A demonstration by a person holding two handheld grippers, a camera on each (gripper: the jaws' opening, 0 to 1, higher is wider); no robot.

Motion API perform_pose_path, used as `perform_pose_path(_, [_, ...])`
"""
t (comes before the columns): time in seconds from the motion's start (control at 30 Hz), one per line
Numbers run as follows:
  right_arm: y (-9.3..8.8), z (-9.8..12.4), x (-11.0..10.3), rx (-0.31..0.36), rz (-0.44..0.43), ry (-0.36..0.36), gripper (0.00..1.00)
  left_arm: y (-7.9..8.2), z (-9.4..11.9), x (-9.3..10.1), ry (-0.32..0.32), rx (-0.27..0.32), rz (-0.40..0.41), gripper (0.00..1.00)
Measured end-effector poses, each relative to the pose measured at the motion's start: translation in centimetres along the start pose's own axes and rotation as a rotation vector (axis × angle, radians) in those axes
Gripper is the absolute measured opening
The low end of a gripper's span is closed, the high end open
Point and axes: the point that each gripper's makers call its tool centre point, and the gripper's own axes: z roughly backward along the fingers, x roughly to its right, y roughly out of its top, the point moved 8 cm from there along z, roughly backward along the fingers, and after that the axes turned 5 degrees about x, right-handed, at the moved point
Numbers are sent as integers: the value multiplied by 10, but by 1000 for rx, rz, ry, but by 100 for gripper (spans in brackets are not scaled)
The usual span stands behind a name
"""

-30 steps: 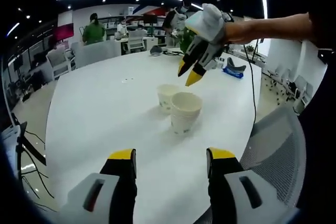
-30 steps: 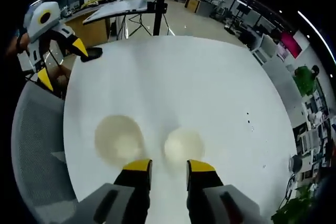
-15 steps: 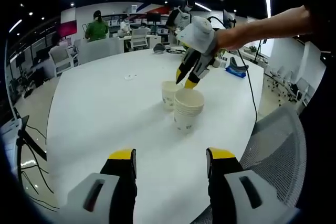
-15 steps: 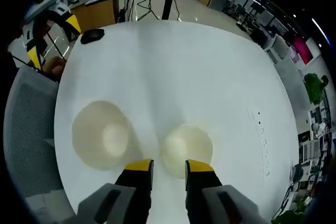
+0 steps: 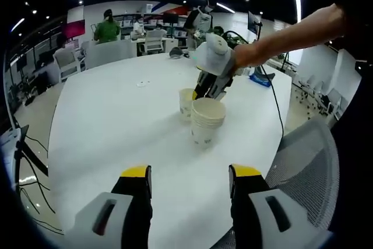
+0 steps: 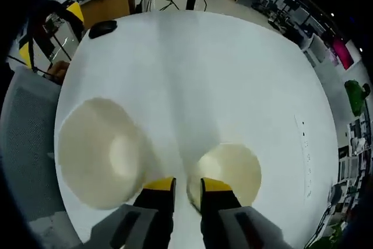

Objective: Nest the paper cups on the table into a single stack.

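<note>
While astride cup [image 6: 230,167] rim, right tongs [image 6: 187,185].

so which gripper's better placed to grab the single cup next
The right gripper. It is down at the single cup's rim with its jaws straddling the near edge, beside the stacked cups. The left gripper hangs open well back from both, over bare table.

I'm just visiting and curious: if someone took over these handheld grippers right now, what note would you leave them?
Left gripper: open, empty, above the white round table.
Right gripper: jaws straddle the near rim of the single white paper cup; grip unclear.
The stack of white paper cups stands beside it.
Left to do: nest the single cup into the stack.
</note>
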Motion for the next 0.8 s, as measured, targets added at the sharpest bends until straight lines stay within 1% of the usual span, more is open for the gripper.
perform_pose_path(0.03, [-1, -1, 0, 1, 0, 0, 3, 0, 0, 1, -3, -4, -2, 52])
perform_pose_path(0.07, [-1, -2, 0, 3, -6, 4, 0, -1, 0, 1, -4, -5, -1, 52])
perform_pose_path(0.13, [0, -1, 1, 8, -18, 13, 0, -2, 0, 1, -6, -8, 0, 52])
perform_pose_path(0.27, [-2, 4, -2, 11, -11, 17, 0, -2, 1, -1, -5, -11, -1, 51])
perform_pose_path(0.4, [-2, 10, -2, 25, -7, 1, 0, 0, 2, -1, -2, -9, -2, 51])
perform_pose_path(0.47, [-5, 16, 0, 30, -13, -8, 0, 0, 1, 0, -3, -7, -3, 51])
perform_pose_path(0.53, [-13, 25, -5, 33, -18, -17, 0, 1, 1, 0, -4, -6, -6, 52])
perform_pose_path(0.67, [-17, 19, 3, 31, -26, -29, 0, 1, 0, 0, -8, -4, -9, 52])
perform_pose_path(0.8, [-21, 28, -1, 37, -47, -32, 0, 2, -1, 1, -12, 2, -13, 52])
